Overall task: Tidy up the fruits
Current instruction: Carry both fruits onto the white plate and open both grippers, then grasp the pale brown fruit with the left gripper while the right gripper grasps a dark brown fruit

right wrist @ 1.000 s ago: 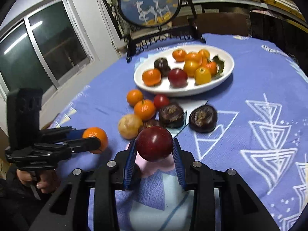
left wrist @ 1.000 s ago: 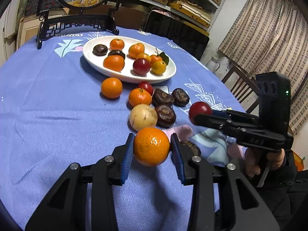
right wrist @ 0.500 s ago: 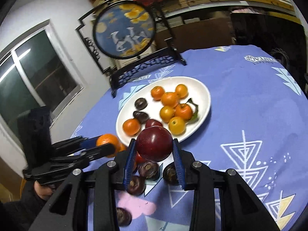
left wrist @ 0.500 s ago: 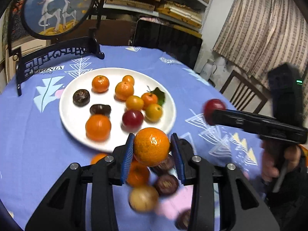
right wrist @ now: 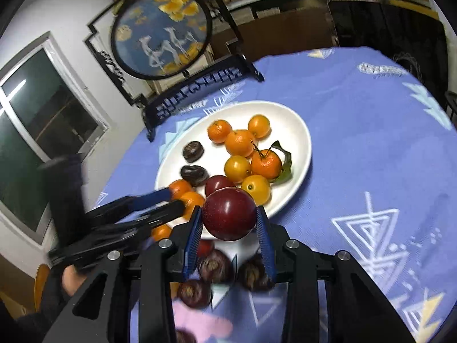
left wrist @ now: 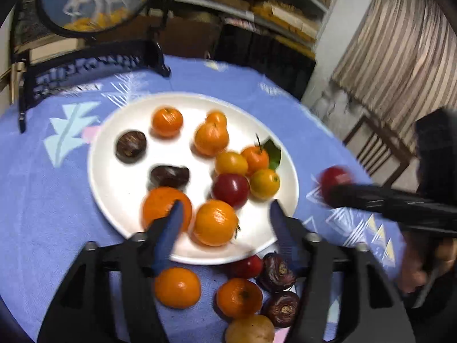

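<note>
A white oval plate (left wrist: 120, 183) on the blue tablecloth holds several oranges, dark round fruits and a red plum. My left gripper (left wrist: 225, 217) is open over the plate's near rim; an orange (left wrist: 215, 222) lies on the plate between its fingers, free of them. My right gripper (right wrist: 230, 214) is shut on a dark red plum (right wrist: 230, 213), held just above the plate's near edge (right wrist: 285, 200). It also shows at the right in the left wrist view (left wrist: 334, 178). The left gripper shows in the right wrist view (right wrist: 174, 203).
Loose fruit lies on the cloth in front of the plate: oranges (left wrist: 177, 287), dark round fruits (left wrist: 275, 268), a small red fruit (left wrist: 247, 265) and a yellowish one (left wrist: 250, 330). A framed round screen on a black stand (right wrist: 162, 34) is behind the plate. A chair (left wrist: 374, 148) is at the right.
My left gripper has opened and let its orange go onto the plate's near side. Both grippers have moved forward toward the plate; the right still holds the plum.
</note>
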A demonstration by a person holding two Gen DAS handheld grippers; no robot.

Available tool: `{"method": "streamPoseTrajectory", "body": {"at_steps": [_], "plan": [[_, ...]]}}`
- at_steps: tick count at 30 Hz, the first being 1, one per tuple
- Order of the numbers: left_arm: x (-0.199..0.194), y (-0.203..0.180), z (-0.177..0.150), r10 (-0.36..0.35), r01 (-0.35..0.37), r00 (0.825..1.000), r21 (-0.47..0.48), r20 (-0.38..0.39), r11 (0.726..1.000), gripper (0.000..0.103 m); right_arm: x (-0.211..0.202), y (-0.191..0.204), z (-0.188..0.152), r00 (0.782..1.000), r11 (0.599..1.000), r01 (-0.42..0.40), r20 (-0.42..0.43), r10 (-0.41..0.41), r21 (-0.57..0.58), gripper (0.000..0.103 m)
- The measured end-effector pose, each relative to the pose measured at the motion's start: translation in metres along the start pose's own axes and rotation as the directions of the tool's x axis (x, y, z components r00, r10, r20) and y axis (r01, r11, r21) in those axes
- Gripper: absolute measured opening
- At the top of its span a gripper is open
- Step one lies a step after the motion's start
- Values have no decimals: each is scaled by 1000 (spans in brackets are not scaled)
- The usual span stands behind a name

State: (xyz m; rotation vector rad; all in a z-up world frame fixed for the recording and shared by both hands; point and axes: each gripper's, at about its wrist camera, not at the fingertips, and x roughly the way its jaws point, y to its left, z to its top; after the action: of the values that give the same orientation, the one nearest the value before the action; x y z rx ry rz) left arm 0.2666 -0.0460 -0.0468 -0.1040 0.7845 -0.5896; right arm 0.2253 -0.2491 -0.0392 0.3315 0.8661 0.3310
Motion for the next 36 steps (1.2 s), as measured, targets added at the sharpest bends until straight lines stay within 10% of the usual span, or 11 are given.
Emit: {"method": "streamPoseTrajectory", "body": {"at_steps": [14,23,29,36], "plan": [[-35,-19,-55,-21,23,999,80,-28,997,71,-17,-5,-33,995,1000,25,99,-25,-2,48],[-47,-47,-101,111,-89,989,208,-99,974,71,-44,-25,-82,995,1000,7,97,-10,27,48],[-20,-48,-102,134,-95,976,217,-171,972,39,-47,-20,-94,996,1000,8,84,-8,2,48],[-42,-38,-98,49,-38,996,152,-69,988,38,-41,6,-118,996,988,-87,-24,84,-127,48]]}}
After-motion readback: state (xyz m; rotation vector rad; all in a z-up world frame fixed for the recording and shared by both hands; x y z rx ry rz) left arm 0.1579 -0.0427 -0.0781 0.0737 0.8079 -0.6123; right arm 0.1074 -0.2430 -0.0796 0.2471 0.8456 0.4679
